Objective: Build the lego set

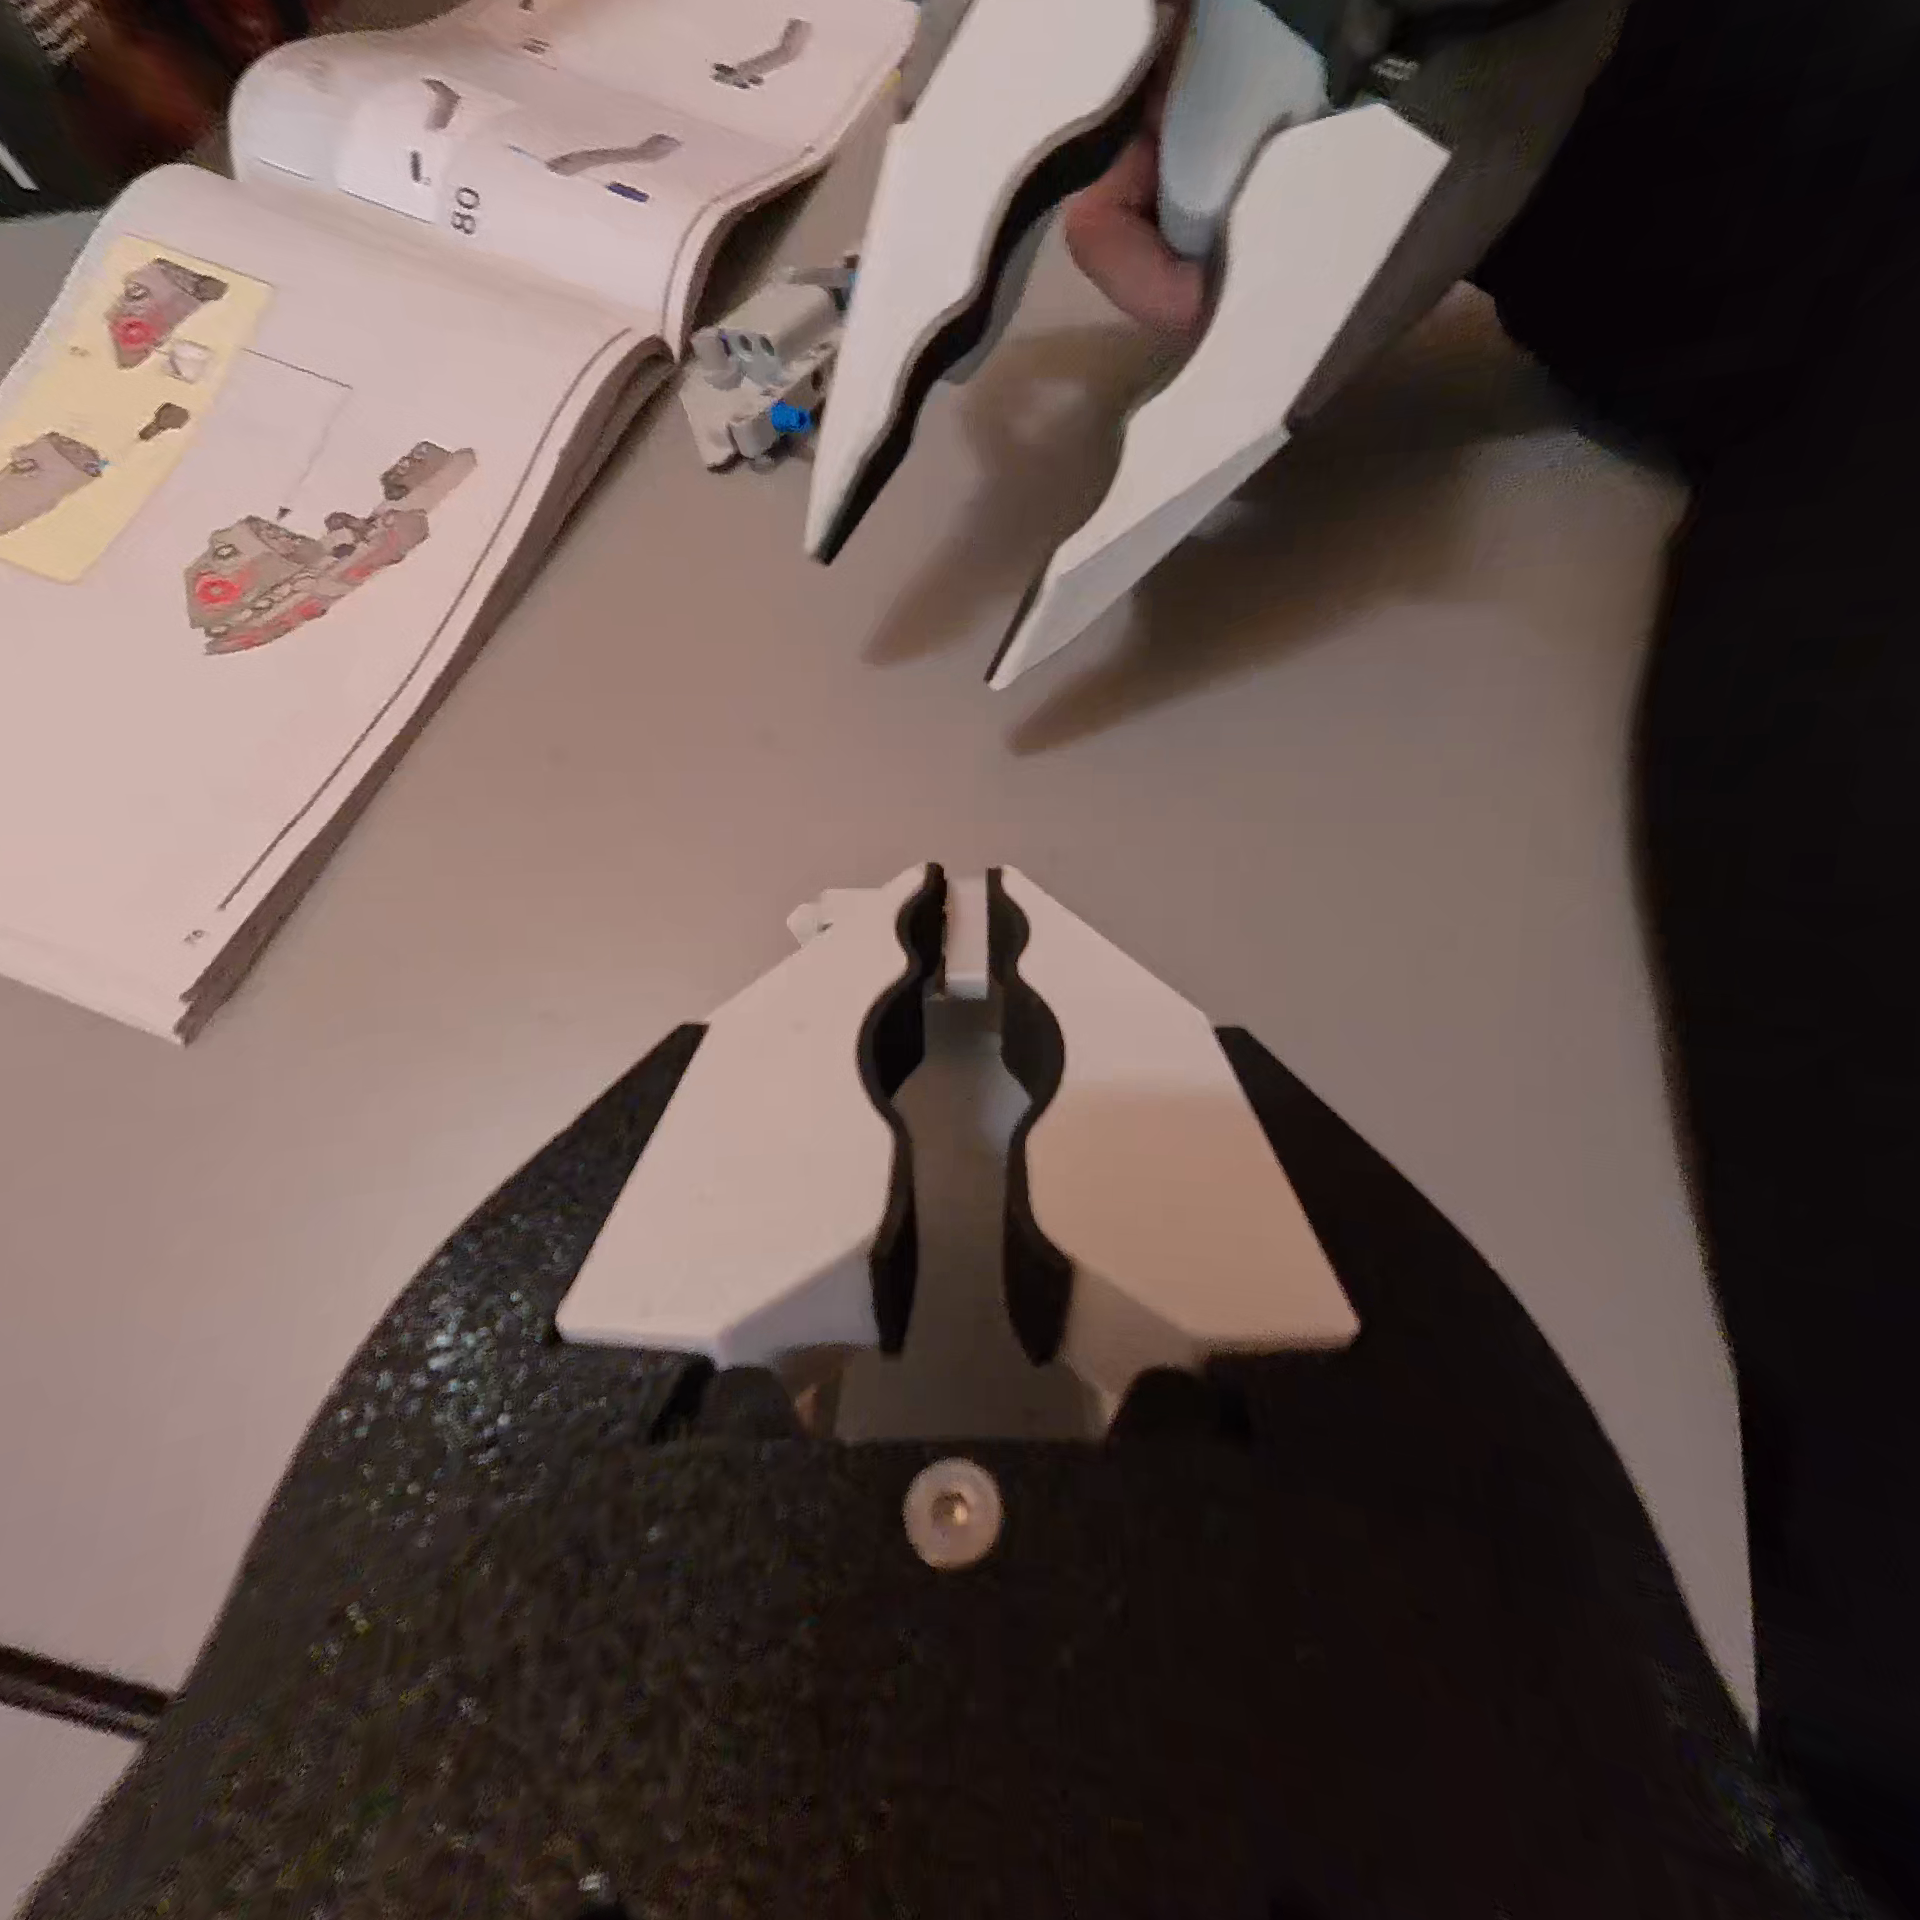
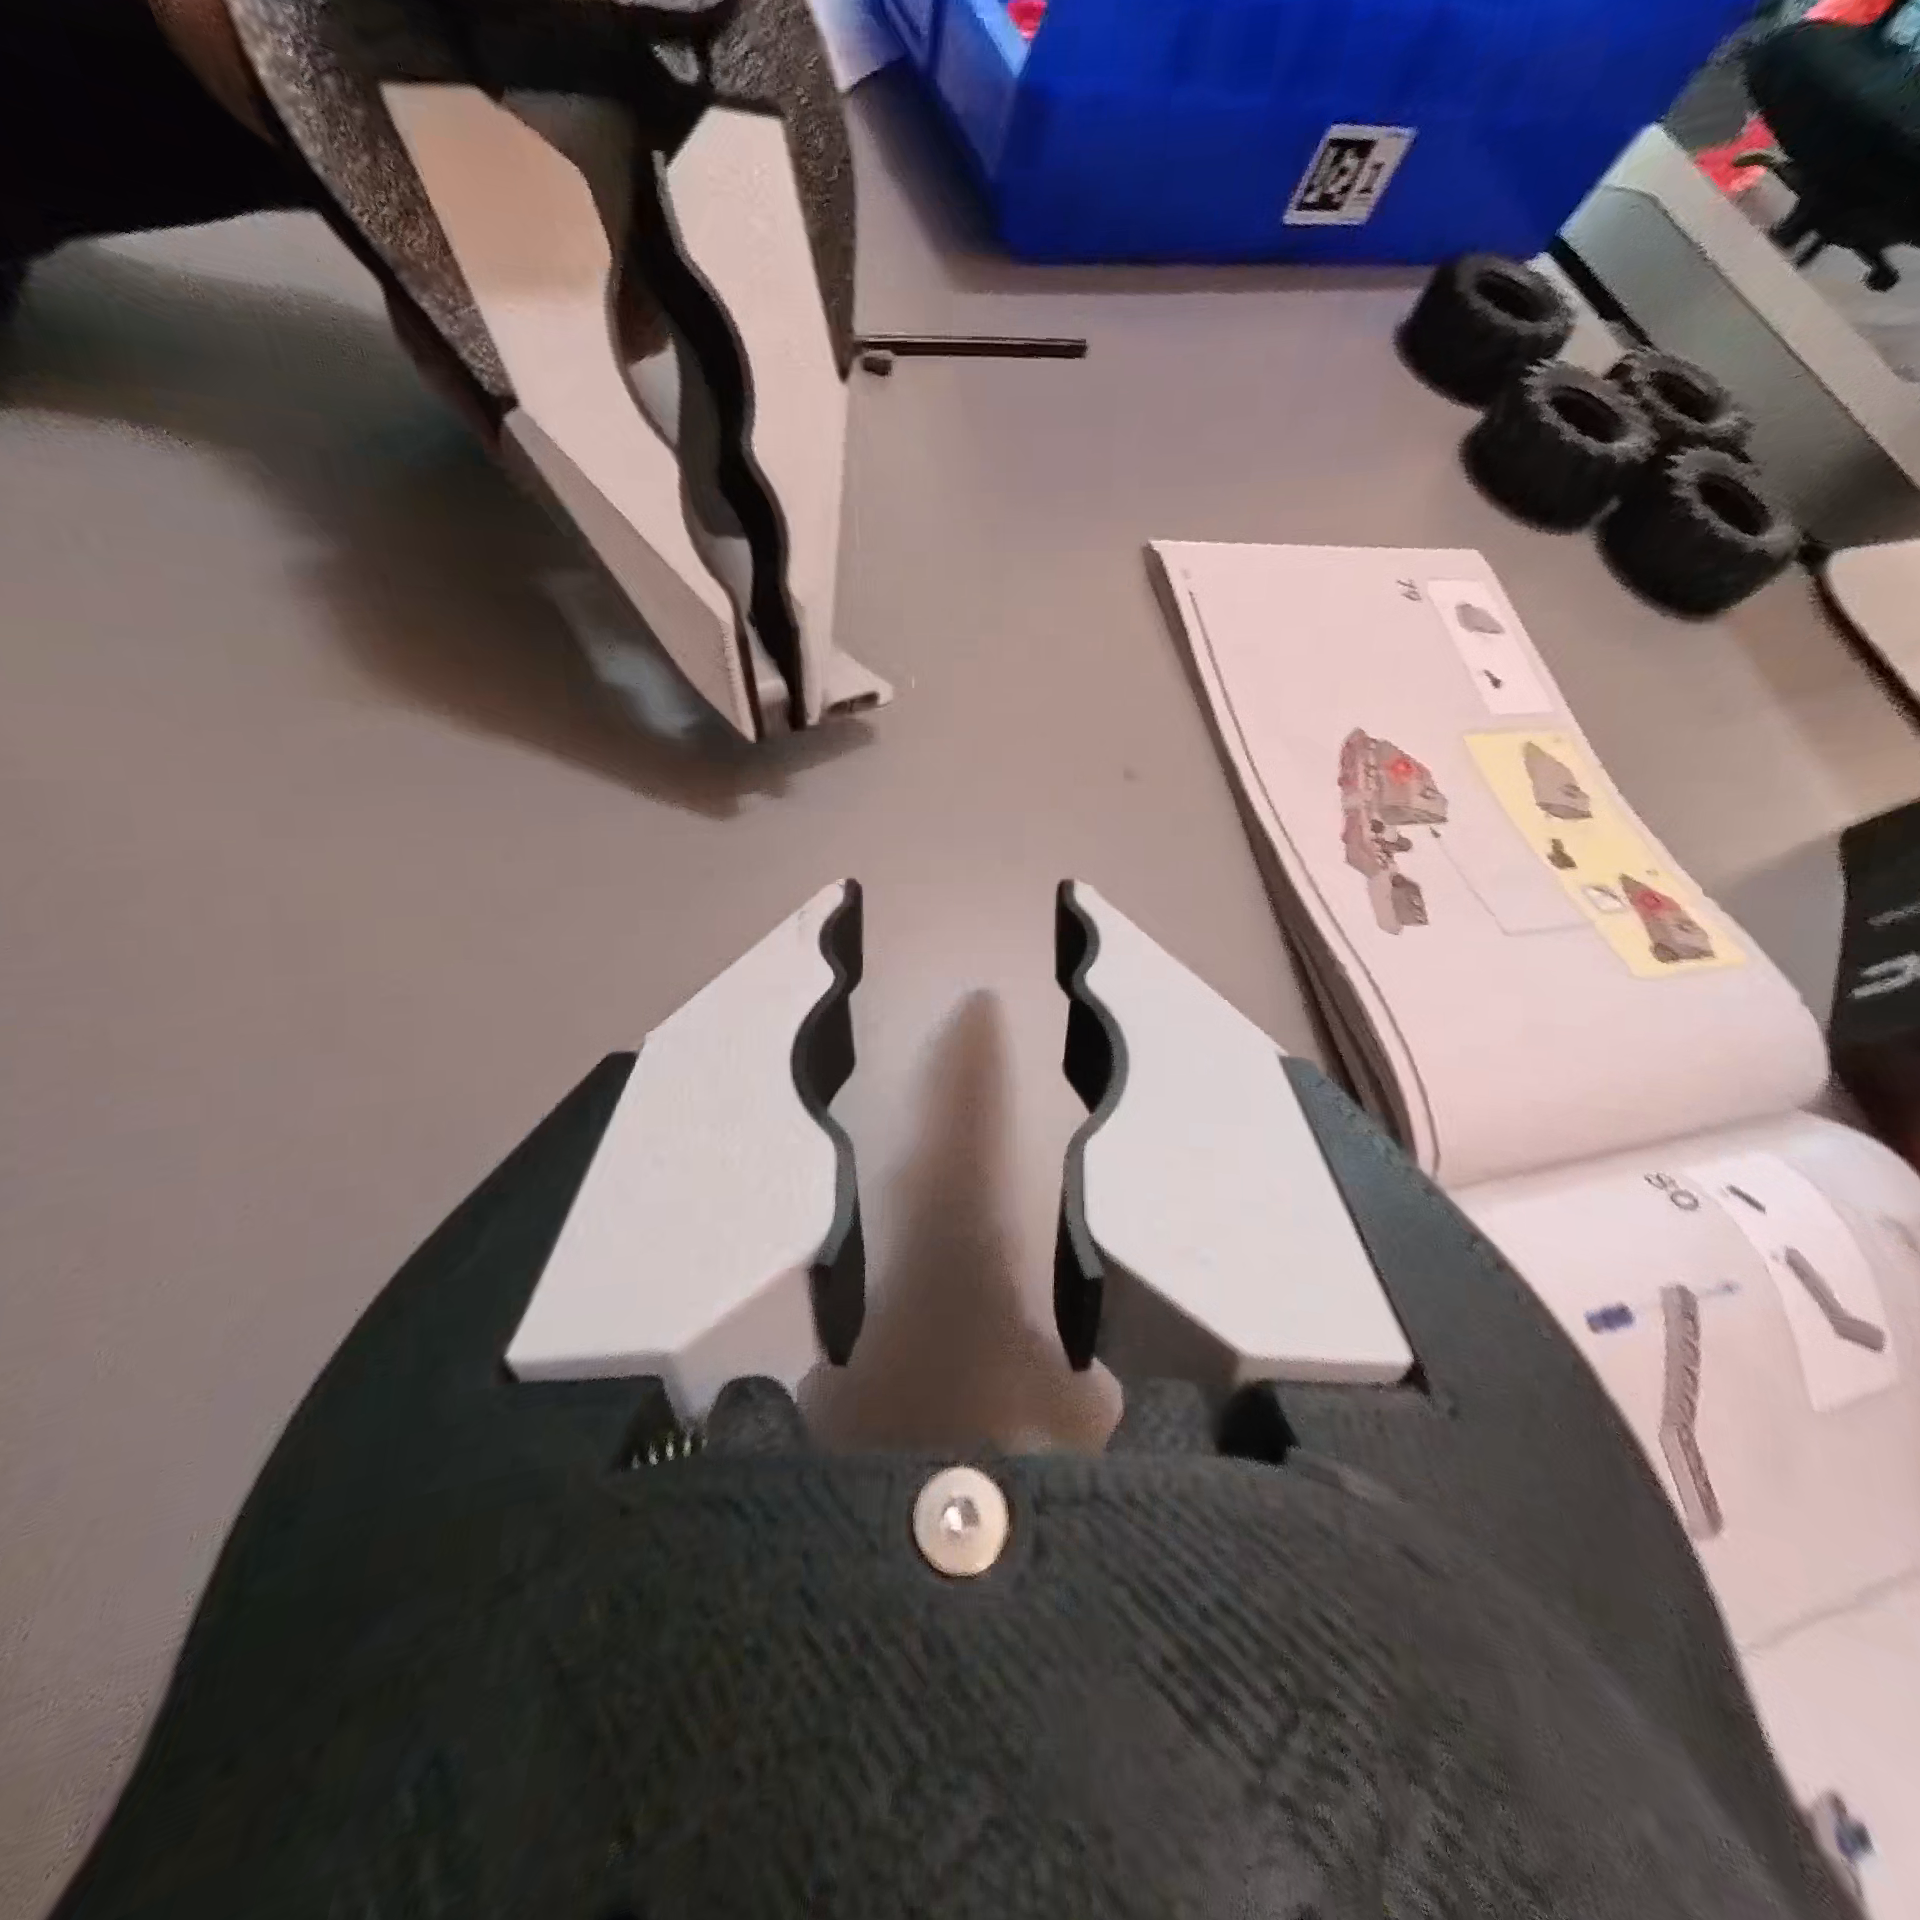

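My left gripper (image 1: 966, 878) is shut on a small light grey lego piece (image 1: 968, 940) and holds it low over the grey table (image 1: 623, 790). In the right wrist view the left gripper (image 2: 774, 717) comes down at the upper left, and the grey piece (image 2: 854, 694) sticks out past its tips. My right gripper (image 2: 956, 894) is open and empty, just above the table and facing the left one. It also shows in the left wrist view (image 1: 904, 613), open, with a hand behind it. A partly built grey lego assembly (image 1: 764, 384) with a blue pin lies by the booklet.
An open instruction booklet (image 2: 1475, 831) lies to the right of my right gripper; it also shows in the left wrist view (image 1: 312, 520). Several black tyres (image 2: 1621, 457) sit at the far right. A blue bin (image 2: 1247, 114) stands at the back. A black axle (image 2: 977, 348) lies before it. About 6 cm separates my left fingertips from my right.
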Demonstrator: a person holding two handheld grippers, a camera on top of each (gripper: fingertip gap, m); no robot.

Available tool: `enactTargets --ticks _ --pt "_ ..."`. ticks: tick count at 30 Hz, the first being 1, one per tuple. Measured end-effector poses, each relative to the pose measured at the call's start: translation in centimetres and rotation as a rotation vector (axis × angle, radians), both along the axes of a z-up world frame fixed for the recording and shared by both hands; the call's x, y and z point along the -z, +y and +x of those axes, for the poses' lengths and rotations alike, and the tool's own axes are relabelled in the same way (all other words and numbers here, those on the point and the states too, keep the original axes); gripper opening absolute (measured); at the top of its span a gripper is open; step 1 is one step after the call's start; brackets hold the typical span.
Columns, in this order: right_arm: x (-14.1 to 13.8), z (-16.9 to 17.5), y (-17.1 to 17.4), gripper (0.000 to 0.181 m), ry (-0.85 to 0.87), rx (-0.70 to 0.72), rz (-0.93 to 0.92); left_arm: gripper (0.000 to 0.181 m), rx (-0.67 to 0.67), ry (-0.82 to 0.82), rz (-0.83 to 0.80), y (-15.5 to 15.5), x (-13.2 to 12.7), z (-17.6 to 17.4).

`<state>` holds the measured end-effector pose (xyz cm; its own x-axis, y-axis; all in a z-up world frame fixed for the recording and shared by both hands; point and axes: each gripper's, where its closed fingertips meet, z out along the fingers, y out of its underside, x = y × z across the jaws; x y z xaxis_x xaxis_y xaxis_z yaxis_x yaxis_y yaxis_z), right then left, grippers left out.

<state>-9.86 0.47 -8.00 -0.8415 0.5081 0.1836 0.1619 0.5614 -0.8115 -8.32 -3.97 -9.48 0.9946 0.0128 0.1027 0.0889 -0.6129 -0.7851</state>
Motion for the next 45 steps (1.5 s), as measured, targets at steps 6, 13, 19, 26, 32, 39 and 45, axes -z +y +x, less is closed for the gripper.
enactTargets --ticks 6,13,19,26,32,39,45 --pt "1.6 -0.2 -2.4 0.041 -0.035 -0.153 0.069 0.005 0.05 0.041 -0.056 -0.6 1.2 0.8" --pt "1.9 -0.3 -3.4 0.042 -0.029 -0.19 0.102 0.012 0.018 0.096 -0.067 -0.8 1.1 0.7" --pt "0.8 -1.1 -0.8 0.041 -0.027 -0.076 0.097 0.025 -0.085 0.159 -0.126 -1.5 -0.3 -0.1" --pt "-5.0 -5.6 5.6 0.039 0.096 0.196 0.029 0.005 -0.114 0.264 -0.239 -1.3 1.3 -0.6" --pt "-5.3 -3.9 3.7 0.053 0.013 0.058 -0.142 0.005 -0.251 -0.234 0.4 2.8 -6.9 -1.2" --pt "-11.2 -0.9 -1.1 0.034 -0.357 -0.142 -0.981 0.005 -0.103 -0.864 1.121 1.6 -15.4 -1.3" --pt "-13.7 0.3 -2.2 0.022 -0.674 -0.301 -1.339 0.005 -0.015 -0.899 1.186 2.4 -15.6 0.1"
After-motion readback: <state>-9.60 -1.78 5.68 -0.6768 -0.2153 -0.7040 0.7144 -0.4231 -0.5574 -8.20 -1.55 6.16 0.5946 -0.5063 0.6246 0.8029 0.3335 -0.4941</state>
